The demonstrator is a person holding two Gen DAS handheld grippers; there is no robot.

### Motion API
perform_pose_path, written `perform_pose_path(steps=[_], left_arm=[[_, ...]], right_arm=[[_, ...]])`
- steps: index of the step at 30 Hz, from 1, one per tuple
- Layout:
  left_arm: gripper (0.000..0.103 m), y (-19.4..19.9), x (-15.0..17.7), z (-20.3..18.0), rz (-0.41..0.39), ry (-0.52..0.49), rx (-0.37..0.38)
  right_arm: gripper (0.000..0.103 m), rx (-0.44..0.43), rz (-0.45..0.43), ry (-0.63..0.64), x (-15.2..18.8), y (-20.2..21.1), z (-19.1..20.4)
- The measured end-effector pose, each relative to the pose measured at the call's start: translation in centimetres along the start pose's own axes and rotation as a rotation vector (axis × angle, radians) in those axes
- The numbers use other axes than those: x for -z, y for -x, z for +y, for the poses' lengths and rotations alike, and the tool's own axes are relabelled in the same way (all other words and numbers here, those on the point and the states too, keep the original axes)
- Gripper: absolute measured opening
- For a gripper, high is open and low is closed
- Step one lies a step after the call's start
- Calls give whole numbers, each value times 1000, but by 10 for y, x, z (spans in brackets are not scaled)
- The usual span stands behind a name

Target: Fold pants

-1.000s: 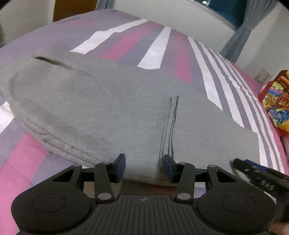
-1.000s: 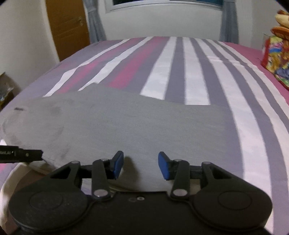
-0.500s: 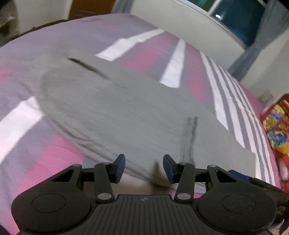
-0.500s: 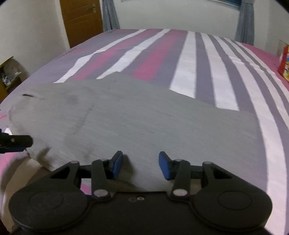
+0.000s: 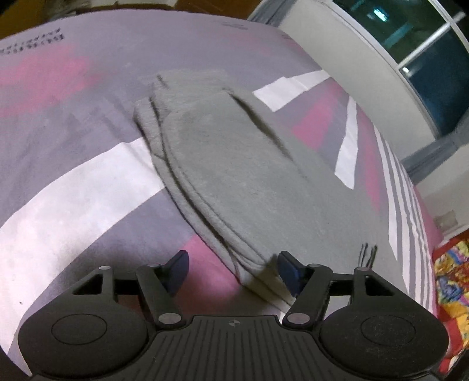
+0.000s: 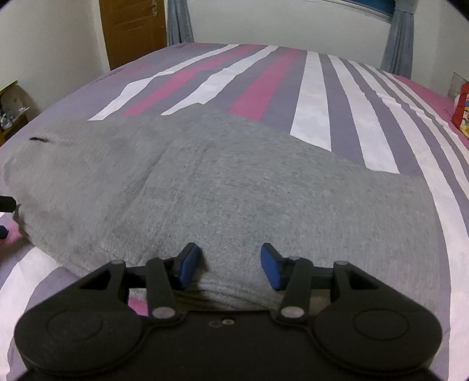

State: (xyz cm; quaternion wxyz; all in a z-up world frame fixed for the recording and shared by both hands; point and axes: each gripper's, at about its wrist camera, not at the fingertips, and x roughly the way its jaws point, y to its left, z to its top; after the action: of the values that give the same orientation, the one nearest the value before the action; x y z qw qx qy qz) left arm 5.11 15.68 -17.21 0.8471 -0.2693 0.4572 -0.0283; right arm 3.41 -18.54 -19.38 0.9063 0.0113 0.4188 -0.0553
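The bed [image 6: 316, 96], w/ its pink, purple & white striped sheet, filled both views, and the grey pants [image 6: 234, 190] lay folded flat across its near part, layered edges stacked along the left side in your left wrist view. Beyond the pants the sheet ran bare to the far wall, door [image 6: 132, 26] & curtains [image 6: 178, 20]; a bright printed bag [image 5: 451, 281] sat at the bed's right edge. Your right gripper [image 6: 227, 263] was spread wide, nothing between the blue pads [image 6: 187, 262], low over the near hem of the pants around its middle; contact w/ cloth can't be told. Your left gripper [image 5: 233, 271] was also wide apart & held nothing, poised at the near left corner of the pants [image 5: 243, 164], left pad over pink sheet, right pad by the stacked edges.
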Motion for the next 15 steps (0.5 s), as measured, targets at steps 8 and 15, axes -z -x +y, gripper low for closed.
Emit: perform_pose_path(steps=[8, 15], left_arm=[[69, -11, -4, 4, 16, 0, 17], [69, -17, -7, 3, 14, 11, 39]], right_arm=[[50, 28, 5, -6, 1, 1, 5], [50, 40, 4, -24, 2, 3, 6]])
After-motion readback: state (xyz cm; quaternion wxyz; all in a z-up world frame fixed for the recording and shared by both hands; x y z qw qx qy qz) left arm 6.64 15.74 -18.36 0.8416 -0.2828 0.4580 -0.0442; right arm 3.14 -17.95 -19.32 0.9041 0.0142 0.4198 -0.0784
